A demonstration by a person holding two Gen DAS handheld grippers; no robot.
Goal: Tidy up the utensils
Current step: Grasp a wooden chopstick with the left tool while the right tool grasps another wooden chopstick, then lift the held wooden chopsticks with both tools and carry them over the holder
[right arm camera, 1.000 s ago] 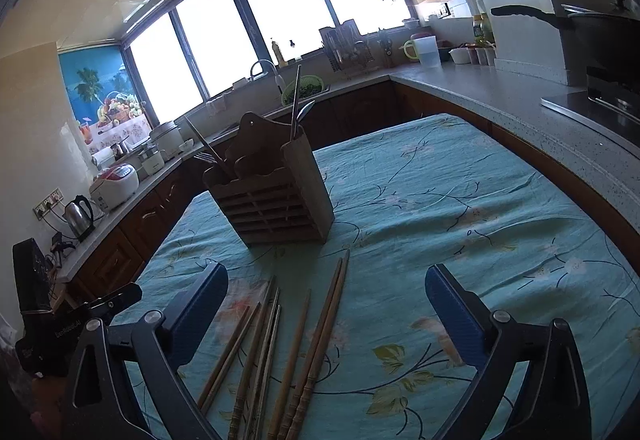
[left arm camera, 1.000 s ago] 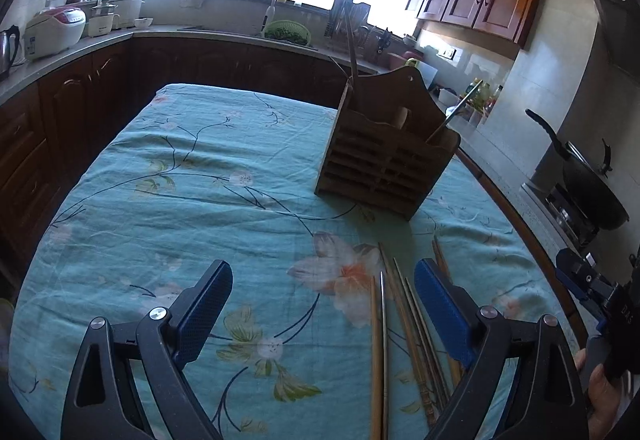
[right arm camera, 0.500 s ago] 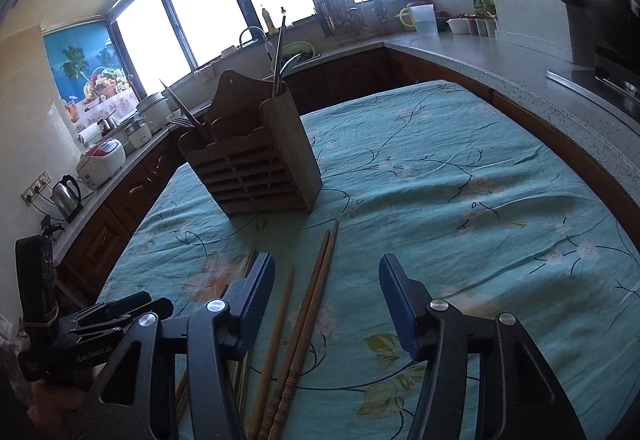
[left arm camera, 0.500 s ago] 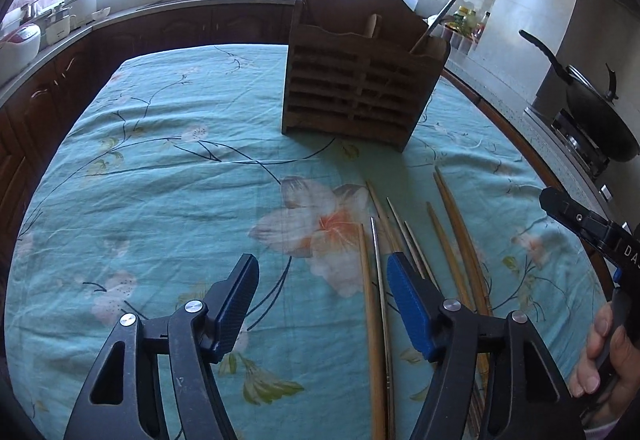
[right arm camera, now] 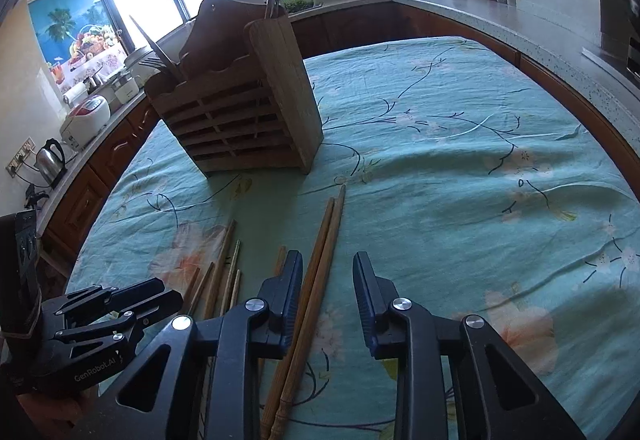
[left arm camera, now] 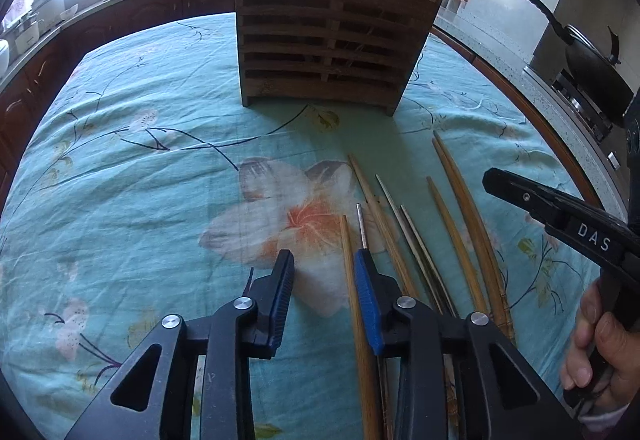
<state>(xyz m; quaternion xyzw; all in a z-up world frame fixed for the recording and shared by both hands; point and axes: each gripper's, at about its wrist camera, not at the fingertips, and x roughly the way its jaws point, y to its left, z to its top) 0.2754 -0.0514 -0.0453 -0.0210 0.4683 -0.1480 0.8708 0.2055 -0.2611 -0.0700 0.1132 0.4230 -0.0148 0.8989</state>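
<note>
A slatted wooden utensil holder (left arm camera: 332, 39) stands on the teal floral cloth, with a few utensils sticking out of it; it also shows in the right wrist view (right arm camera: 244, 111). Several wooden and metal chopsticks (left arm camera: 404, 236) lie loose in front of it. My left gripper (left arm camera: 324, 268) is open, low over the cloth, with one wooden chopstick (left arm camera: 352, 280) between its fingers. My right gripper (right arm camera: 326, 272) is open, straddling a pair of long wooden chopsticks (right arm camera: 320, 260). The right gripper also shows in the left wrist view (left arm camera: 560, 215).
The table (right arm camera: 480, 159) is ringed by dark wood cabinets and a grey counter (right arm camera: 520, 19). A black wok (left arm camera: 592, 67) sits on the stove at right. A rice cooker (right arm camera: 86, 115) and kettle (right arm camera: 50, 159) stand on the left counter.
Both grippers have moved forward and down toward the chopsticks and the holder. Both pairs of jaws have narrowed from wide open to a smaller gap.
</note>
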